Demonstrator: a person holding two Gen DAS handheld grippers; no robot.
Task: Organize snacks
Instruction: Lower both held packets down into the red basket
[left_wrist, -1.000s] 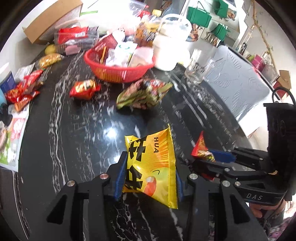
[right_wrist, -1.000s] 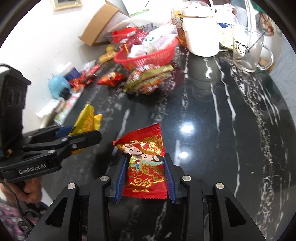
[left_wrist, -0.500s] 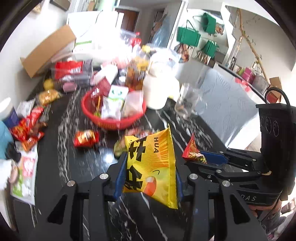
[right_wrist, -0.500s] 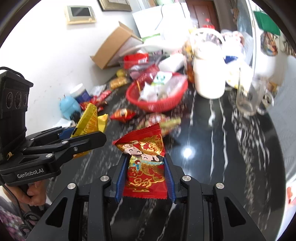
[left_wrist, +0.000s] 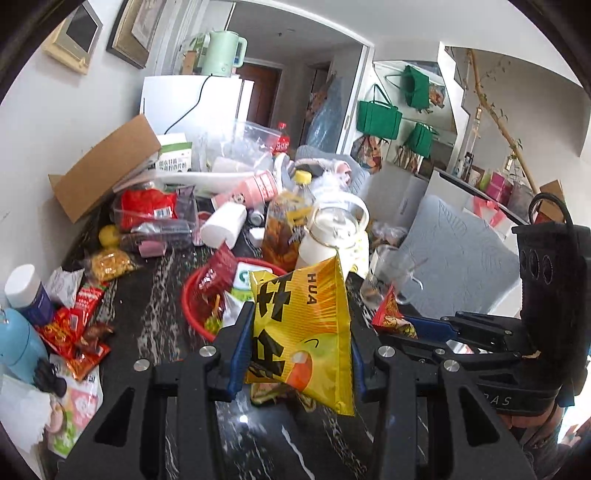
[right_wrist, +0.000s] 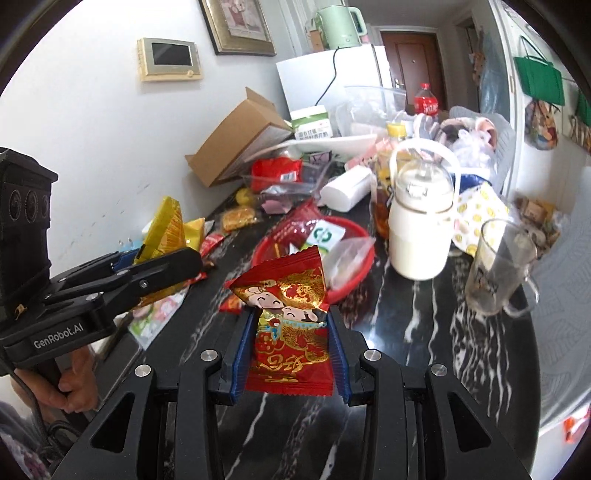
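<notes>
Both grippers loaded, both off the black marble table (right_wrist: 424, 332). Left gripper (left_wrist: 301, 347) pinched partway shut on a yellow snack bag (left_wrist: 303, 325); the bag stands on end between the blue pads, long axis roughly upright, top corner leaning right, bottom edge hanging clear of the tabletop. Right gripper (right_wrist: 291, 354) clamped tight on a red foil snack packet (right_wrist: 291, 321), also upright, its crimped top edge above the pads. The two tools sit side by side, close but not touching. The red basket (right_wrist: 354, 284) lies ahead of both sets of fingers, farther along the table, already part-filled with packets. From the left wrist view the basket rim (left_wrist: 192, 310) shows just left of and behind the yellow bag; from the right wrist view it sits straight beyond the red packet, slightly right. Judgement: likely destination is the basket; the right hand looks better lined up on it. Beside the basket, a white lidded jar (right_wrist: 421, 229) and a glass mug (right_wrist: 498, 269) crowd its right flank.
</notes>
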